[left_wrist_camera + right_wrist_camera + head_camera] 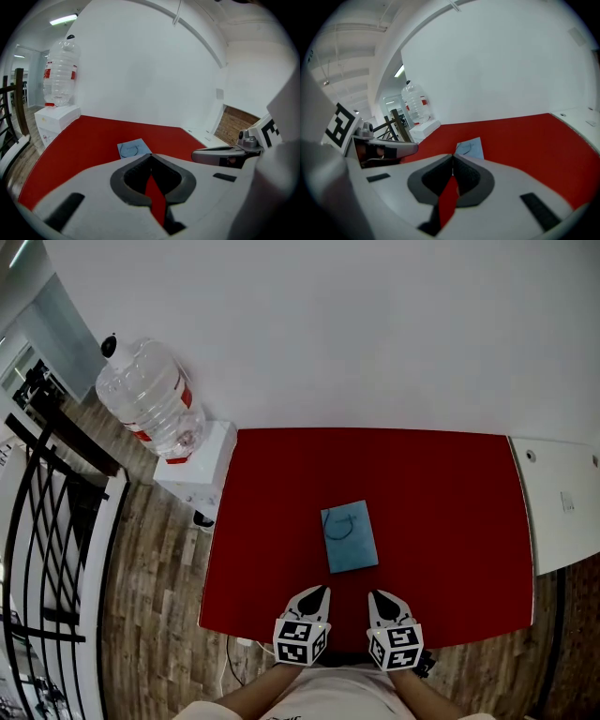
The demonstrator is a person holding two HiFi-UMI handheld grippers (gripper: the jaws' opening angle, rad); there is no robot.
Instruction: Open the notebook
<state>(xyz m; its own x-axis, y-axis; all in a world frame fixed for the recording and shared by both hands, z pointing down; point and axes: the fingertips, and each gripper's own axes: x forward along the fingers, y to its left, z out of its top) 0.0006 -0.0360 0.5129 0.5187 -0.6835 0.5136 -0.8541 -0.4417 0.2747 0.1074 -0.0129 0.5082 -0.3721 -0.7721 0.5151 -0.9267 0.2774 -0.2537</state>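
Observation:
A light blue notebook (pixel 350 536) lies closed near the middle of the red table (pixel 450 512), a thin dark elastic loop across its cover. My left gripper (pixel 322 591) hovers over the table's near edge, just short of the notebook's near left corner, jaws shut and empty. My right gripper (pixel 377 594) hangs beside it at the near right, also shut with nothing held. The notebook (pixel 133 148) shows just beyond the left gripper (pixel 150 154) tips in the left gripper view. In the right gripper view the notebook (pixel 470 147) lies past the right gripper (pixel 453 156) tips.
A water jug (pixel 150 397) sits on a white dispenser (pixel 199 468) left of the table. A white counter (pixel 561 502) adjoins the table's right side. A black railing (pixel 47 521) stands at far left. A white wall rises behind the table.

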